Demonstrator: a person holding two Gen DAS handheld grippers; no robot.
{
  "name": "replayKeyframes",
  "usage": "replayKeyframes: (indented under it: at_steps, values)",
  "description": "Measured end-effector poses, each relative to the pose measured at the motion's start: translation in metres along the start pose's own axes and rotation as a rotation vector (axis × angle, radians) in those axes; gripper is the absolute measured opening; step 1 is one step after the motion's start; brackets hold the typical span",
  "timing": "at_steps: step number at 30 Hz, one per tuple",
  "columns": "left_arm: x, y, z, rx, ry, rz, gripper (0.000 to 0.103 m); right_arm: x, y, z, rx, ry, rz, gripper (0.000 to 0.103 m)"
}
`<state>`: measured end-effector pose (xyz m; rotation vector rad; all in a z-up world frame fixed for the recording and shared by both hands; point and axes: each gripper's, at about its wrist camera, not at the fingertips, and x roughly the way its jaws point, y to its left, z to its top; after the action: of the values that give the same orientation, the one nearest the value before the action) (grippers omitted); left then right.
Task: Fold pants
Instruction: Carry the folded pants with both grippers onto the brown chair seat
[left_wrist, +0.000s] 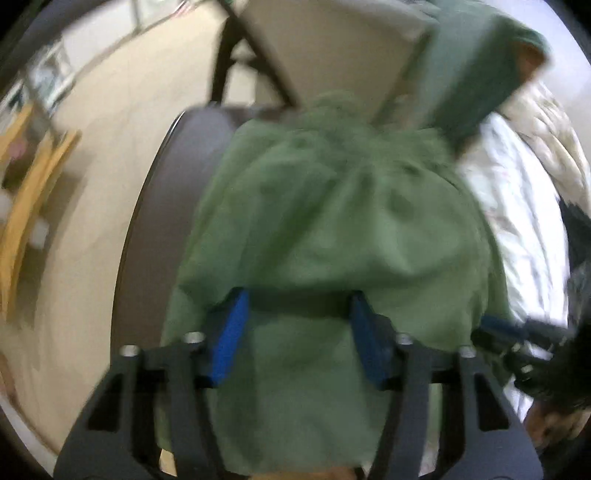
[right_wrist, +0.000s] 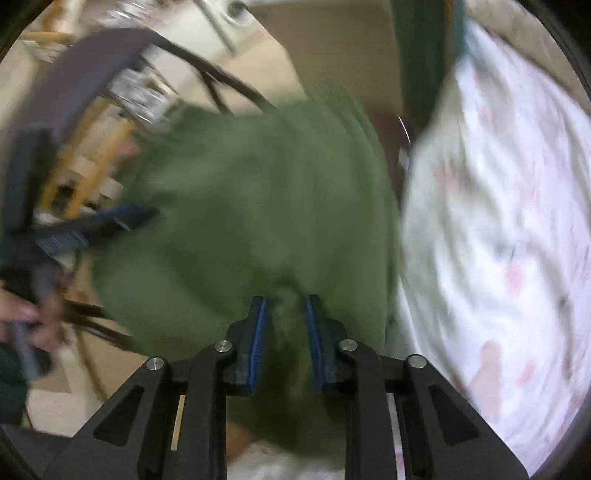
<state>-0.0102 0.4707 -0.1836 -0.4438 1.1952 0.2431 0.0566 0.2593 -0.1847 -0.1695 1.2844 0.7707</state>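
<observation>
your left gripper (left_wrist: 297, 314) has its blue pads standing well apart, with the green pants (left_wrist: 332, 229) spread under and between them; no pad visibly presses on the cloth there, so read it as not gripping, though blur leaves some doubt. your right gripper (right_wrist: 284, 317) has its jaws much narrower, and a ridge of the pants (right_wrist: 258, 206) rises up into the gap between them. whether the pads are actually pinching that ridge, you cannot tell through the blur.

the relation that matters: the cloth lies directly below and ahead of both sets of jaws, its long run going away from you toward the far end, draped over a dark seat (left_wrist: 177, 192). both grippers sit at the near edge of the garment, side by side, so neither has a clear lead; the right looks more committed, with fabric already bunched in its gap.

the left view shows you the seat edge, the pale floor (left_wrist: 92, 258) beside it, more green cloth (left_wrist: 476, 62) higher up, and the right gripper's tip (left_wrist: 517, 332) just off the garment's side. the right view shows you instead the white patterned bedding (right_wrist: 498, 221) close alongside the pants, and your left gripper (right_wrist: 122, 219) over the far side of the cloth with a hand (right_wrist: 33, 314) behind it.
</observation>
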Motion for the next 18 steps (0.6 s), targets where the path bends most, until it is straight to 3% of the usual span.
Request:
replayKeyframes:
  at_steps: [1, 2, 5, 8, 12, 15, 18]
  values:
    - [0.004, 0.01, -0.001, -0.015, -0.001, 0.016, 0.026, 0.013, -0.009, -0.008, 0.02, 0.036, -0.019, 0.019]
    - [0.006, 0.018, -0.003, -0.023, 0.006, 0.036, 0.025, 0.014, -0.013, -0.011, 0.025, 0.032, -0.018, 0.018]
    - [-0.003, 0.02, -0.005, -0.014, 0.003, 0.047, 0.025, -0.001, -0.01, -0.007, -0.003, 0.053, -0.03, 0.019]
    - [-0.029, 0.002, 0.0, 0.037, -0.039, 0.035, 0.036, -0.03, -0.012, 0.006, -0.043, 0.001, -0.012, 0.022]
    - [-0.049, -0.033, 0.026, 0.097, -0.155, -0.021, 0.04, -0.05, -0.022, 0.056, 0.007, -0.115, 0.083, 0.022]
    - [-0.02, -0.044, 0.052, 0.088, -0.122, 0.009, 0.04, -0.035, -0.027, 0.098, 0.049, -0.138, 0.114, 0.022]
    - [0.008, -0.037, 0.07, 0.032, -0.096, 0.043, 0.038, 0.004, -0.028, 0.125, 0.049, -0.081, 0.057, 0.022]
